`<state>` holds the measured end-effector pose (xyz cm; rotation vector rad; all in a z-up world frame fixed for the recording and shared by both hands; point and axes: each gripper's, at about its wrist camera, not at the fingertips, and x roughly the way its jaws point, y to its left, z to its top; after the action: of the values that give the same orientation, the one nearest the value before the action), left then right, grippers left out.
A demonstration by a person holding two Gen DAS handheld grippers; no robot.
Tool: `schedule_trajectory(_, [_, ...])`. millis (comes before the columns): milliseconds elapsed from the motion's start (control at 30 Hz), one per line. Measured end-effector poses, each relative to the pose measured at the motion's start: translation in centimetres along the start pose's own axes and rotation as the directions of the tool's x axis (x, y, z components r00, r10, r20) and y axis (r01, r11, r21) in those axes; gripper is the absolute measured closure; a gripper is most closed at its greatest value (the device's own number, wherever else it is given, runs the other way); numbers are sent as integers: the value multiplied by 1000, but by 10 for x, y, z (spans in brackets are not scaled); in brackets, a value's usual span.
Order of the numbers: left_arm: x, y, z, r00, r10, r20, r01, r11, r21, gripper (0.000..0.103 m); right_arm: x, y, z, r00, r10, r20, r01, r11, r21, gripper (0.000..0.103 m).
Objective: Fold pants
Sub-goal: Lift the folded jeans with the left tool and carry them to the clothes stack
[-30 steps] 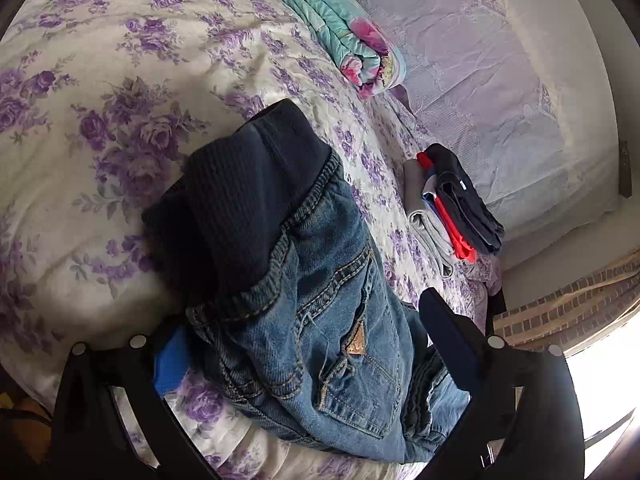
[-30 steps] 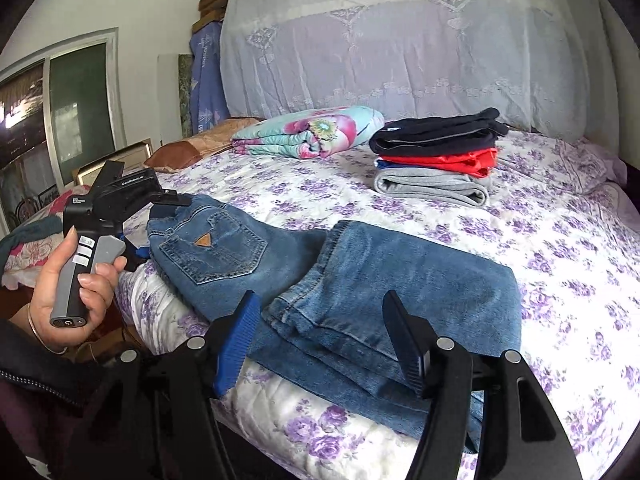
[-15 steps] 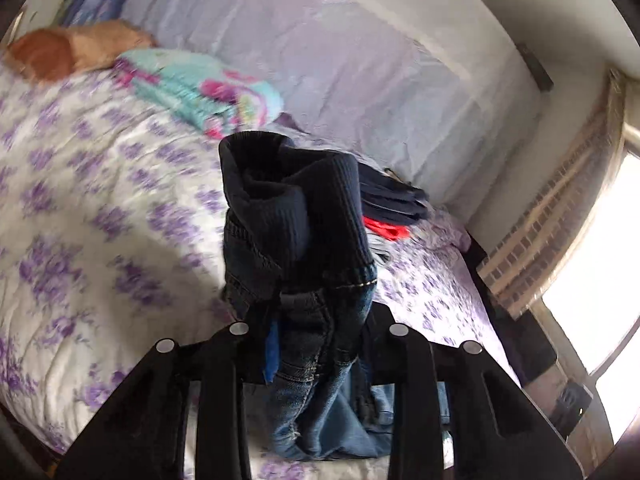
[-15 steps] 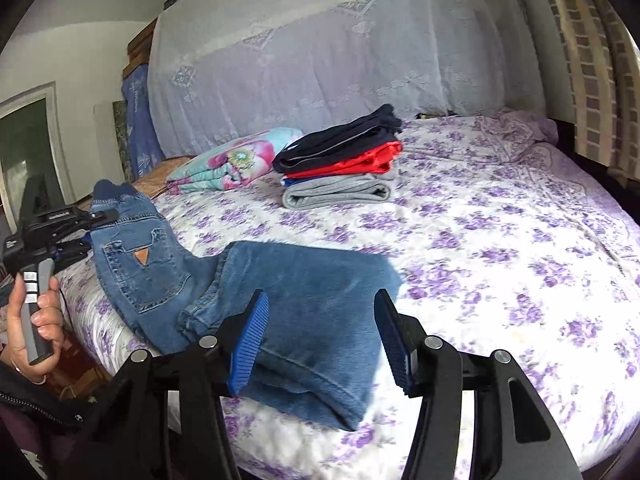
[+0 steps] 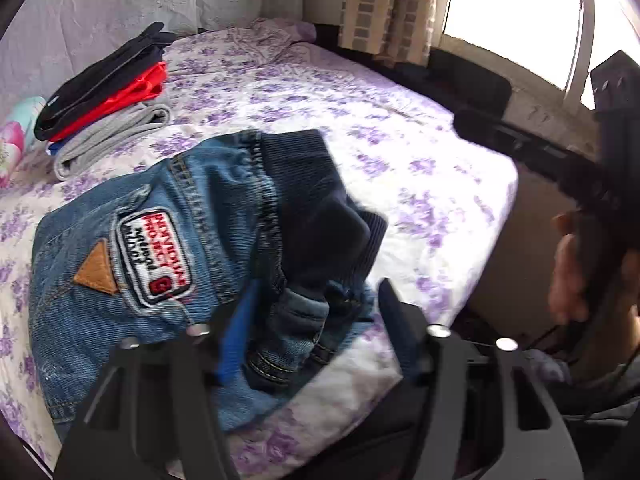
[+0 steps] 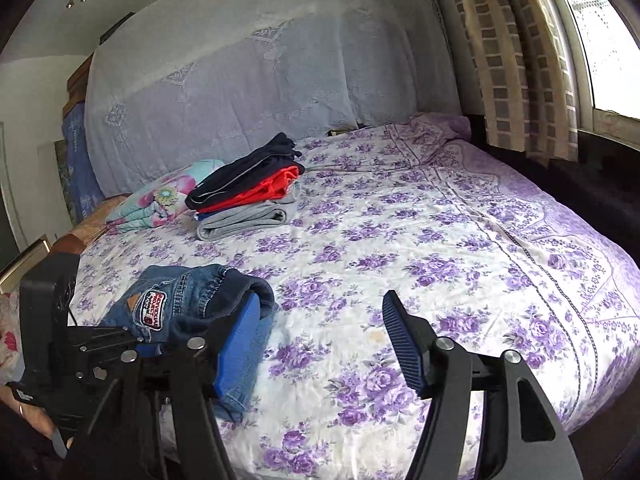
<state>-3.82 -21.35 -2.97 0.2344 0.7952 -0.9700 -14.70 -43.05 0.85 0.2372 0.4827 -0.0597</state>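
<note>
The blue jeans (image 5: 132, 280) with a dark ribbed waistband and a red-and-white patch lie folded in a bundle near the bed's front left corner; they also show in the right wrist view (image 6: 188, 304). My left gripper (image 5: 312, 320) is open, its fingers on either side of the bundle's near edge, with denim between them. My right gripper (image 6: 320, 340) is open and empty, just right of the jeans above the sheet. Its left blue pad (image 6: 240, 344) is next to the jeans' right edge.
A stack of folded clothes (image 6: 248, 192), black, red and grey, sits further back on the floral bed (image 6: 440, 240). A rolled floral blanket (image 6: 160, 196) lies left of it. A curtain and window (image 6: 560, 60) are at the right. The bed edge (image 5: 500, 208) drops off at the right.
My left gripper carried the waistband end over onto the folded legs and opened. The right gripper has moved right, off the jeans.
</note>
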Motion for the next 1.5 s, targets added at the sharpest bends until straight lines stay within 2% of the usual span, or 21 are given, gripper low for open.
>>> schedule_trajectory(67, [-19,-10,2,1000,15,21,-15,1000,17,14,6,2,8,997,80,-15,-79,996,39,24])
schedule_trajectory(133, [-47,-22,7,998,1,67,-4,999,43,14,16,6,15,988,144,-54,-139,987,76,24])
schedule_trajectory(200, [-69,-24,11,990,53,128,-59,997,46,8,25,16,18,969,232,-83,-222,968,114,24])
schedule_trajectory(300, [-54,19,12,998,33,53,-27,994,-107,7,37,45,18,926,356,-126,-345,933,99,24])
schedule_trajectory(367, [-28,49,-6,1000,-5,-10,3,977,-213,8,60,62,10,905,351,-240,-340,937,84,24])
schedule_trajectory(433, [-10,58,-20,999,-1,-38,-8,975,-221,8,106,60,-14,857,244,-455,-215,970,116,26])
schedule_trajectory(500, [-14,52,-20,999,-14,-34,7,978,-210,7,127,38,-38,786,328,-524,-190,935,300,25])
schedule_trajectory(533, [-20,53,-18,999,-39,-31,31,975,-221,7,124,32,-39,786,360,-503,-205,919,337,26])
schedule_trajectory(633, [-62,58,-12,996,-72,47,81,967,-241,7,93,28,-22,821,404,-403,-286,902,322,23])
schedule_trajectory(700, [-93,75,-12,994,-28,107,55,965,-255,5,80,19,-12,828,443,-343,-327,879,347,7])
schedule_trajectory(767, [-105,107,-18,994,0,114,38,943,-330,5,84,11,-12,809,480,-340,-344,855,388,3])
schedule_trajectory(833, [-97,155,-34,997,24,75,13,889,-458,5,102,9,-21,768,511,-385,-333,833,442,3])
schedule_trajectory(900, [-75,191,-50,999,-23,41,42,820,-571,5,121,10,-33,736,532,-420,-321,819,475,3])
schedule_trajectory(967, [-50,206,-58,995,-95,35,96,774,-626,5,136,18,-36,731,537,-421,-336,821,462,3])
schedule_trajectory(1000, [-37,204,-56,990,-137,37,130,770,-625,5,139,25,-34,730,547,-409,-360,817,450,3])
schedule_trajectory(1067, [-17,193,-47,978,-203,38,184,774,-605,5,151,42,-31,697,579,-423,-404,804,435,3])
schedule_trajectory(1133, [2,180,-40,973,-231,19,198,783,-590,4,161,56,-32,714,521,-468,-377,849,370,4])
schedule_trajectory(1167, [6,177,-38,974,-224,20,193,787,-587,4,159,59,-32,739,484,-468,-358,871,335,14])
schedule_trajectory(1200, [5,174,-35,976,-217,25,191,792,-580,7,154,62,-30,750,467,-468,-359,882,304,18])
schedule_trajectory(1267, [-3,167,-32,981,-195,24,174,806,-566,15,139,65,-23,768,458,-448,-378,888,260,40])
schedule_trajectory(1500, [-57,151,-2,986,-127,111,167,824,-541,17,97,94,30,815,472,-337,-449,881,147,49])
